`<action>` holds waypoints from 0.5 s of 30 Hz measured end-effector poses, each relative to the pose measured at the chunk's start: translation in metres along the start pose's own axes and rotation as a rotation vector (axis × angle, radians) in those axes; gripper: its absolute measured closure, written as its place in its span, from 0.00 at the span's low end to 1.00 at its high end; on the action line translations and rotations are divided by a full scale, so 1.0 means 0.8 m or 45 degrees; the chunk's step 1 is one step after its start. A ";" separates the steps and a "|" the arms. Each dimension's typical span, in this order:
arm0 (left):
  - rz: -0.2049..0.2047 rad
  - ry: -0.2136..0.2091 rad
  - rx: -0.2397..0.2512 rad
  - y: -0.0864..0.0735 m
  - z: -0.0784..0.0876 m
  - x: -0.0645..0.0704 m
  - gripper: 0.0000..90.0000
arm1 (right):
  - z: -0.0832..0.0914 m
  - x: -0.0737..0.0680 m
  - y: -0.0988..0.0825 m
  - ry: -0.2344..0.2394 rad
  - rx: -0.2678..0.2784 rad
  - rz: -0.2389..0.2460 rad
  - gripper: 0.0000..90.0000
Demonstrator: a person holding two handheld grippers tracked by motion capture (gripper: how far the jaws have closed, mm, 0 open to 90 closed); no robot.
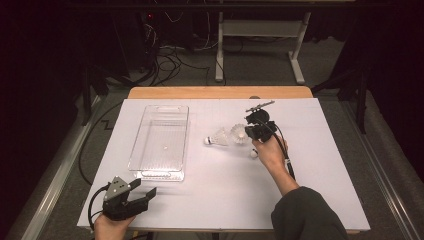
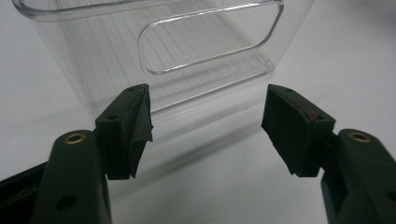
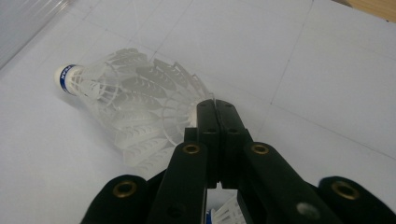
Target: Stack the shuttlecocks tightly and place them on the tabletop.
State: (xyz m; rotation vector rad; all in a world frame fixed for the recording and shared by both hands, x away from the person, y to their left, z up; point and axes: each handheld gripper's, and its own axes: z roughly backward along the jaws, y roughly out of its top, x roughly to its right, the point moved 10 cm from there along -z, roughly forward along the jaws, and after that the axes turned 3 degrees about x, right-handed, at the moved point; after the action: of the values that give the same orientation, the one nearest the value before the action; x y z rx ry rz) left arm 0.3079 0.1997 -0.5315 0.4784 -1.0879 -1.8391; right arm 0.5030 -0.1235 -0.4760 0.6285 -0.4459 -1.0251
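My right gripper (image 1: 248, 132) stood at about one o'clock from the centre of the white table (image 1: 320, 200), and my hand held it there from the six o'clock side. In the right gripper view its jaws were pressed fully together, and they appeared to pinch the thin rim of the skirt of a white plastic shuttlecock (image 3: 135, 112). I could not tell how firmly the rim was caught. That shuttlecock lay on its side, its cork tip with a blue band pointing towards ten o'clock in that view. In the high view two shuttlecocks lay side by side at the gripper's nine o'clock, the nearer one (image 1: 239, 134) touching the jaws and the farther one (image 1: 218, 137) just beside it. A small white ball-like object (image 1: 254, 153) lay near my hand at its seven o'clock.

My left gripper (image 1: 146, 195) rested at seven o'clock on the table, jaws spread wide with nothing between them. It faced the near end wall of a clear plastic bin (image 1: 159, 135), which stood at its twelve o'clock, close but apart.
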 end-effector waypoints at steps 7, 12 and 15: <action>-0.005 -0.003 -0.002 0.000 -0.001 0.000 0.38 | 0.004 -0.003 0.002 0.047 0.015 -0.017 1.00; -0.005 0.000 -0.002 0.000 -0.001 0.000 0.38 | 0.004 -0.008 0.002 0.089 0.016 -0.031 1.00; -0.007 0.000 -0.002 0.000 0.000 0.000 0.38 | 0.004 -0.012 0.002 0.110 0.015 -0.029 1.00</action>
State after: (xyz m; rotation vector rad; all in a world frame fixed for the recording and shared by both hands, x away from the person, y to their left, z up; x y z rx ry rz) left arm 0.3080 0.1992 -0.5316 0.4812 -1.0863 -1.8448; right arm 0.4981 -0.1151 -0.4731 0.6868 -0.3699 -1.0137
